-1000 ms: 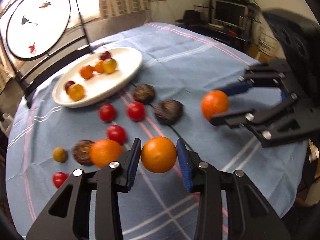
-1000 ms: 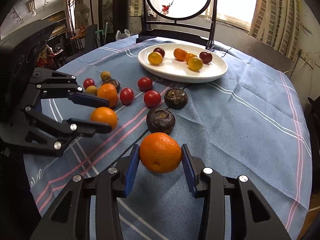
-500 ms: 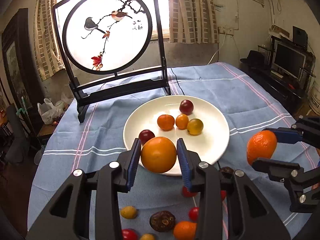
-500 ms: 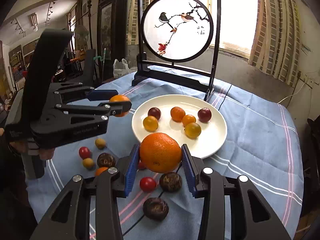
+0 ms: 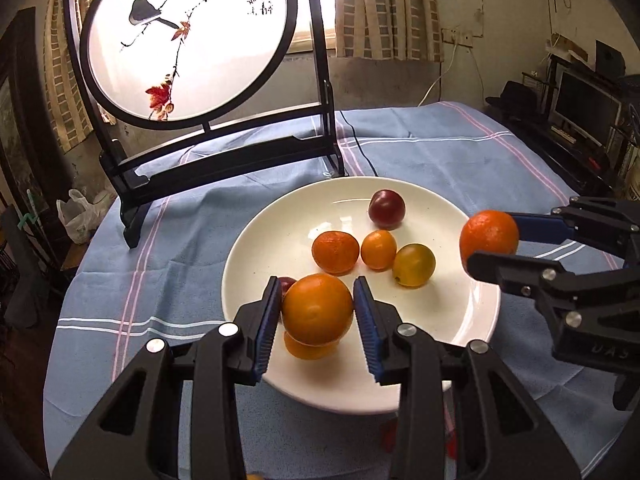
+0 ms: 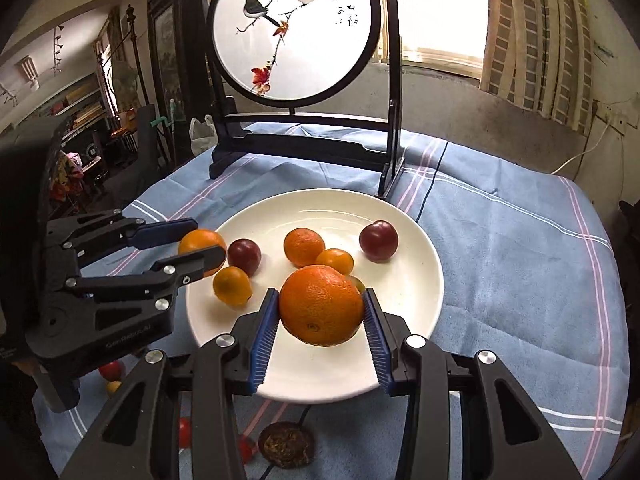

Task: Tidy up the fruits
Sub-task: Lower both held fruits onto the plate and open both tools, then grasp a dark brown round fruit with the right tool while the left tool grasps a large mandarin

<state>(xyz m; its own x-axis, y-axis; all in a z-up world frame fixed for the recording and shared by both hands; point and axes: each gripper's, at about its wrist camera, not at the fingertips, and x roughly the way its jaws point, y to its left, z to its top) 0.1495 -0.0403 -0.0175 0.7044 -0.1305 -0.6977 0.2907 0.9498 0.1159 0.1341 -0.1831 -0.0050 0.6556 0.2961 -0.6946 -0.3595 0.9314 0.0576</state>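
Your left tool [image 5: 316, 312] clamps an orange [image 5: 318, 309] over the plate's [image 5: 440, 320] near-left edge; your right tool [image 6: 322, 312] clamps a bigger orange [image 6: 321, 305] over the plate's near side. Six small fruits [image 5: 335, 251] lie farther in on the plate. Behind the plate stands the bird screen [image 5: 192, 40].

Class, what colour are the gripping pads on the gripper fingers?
Blue, ribbed pads on black fingers; clearest in the right wrist view.

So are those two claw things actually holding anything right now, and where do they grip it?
Yes, each holds an orange by its two opposite sides. The left gripper pinches one orange; the right gripper pinches another orange, both above the white plate.
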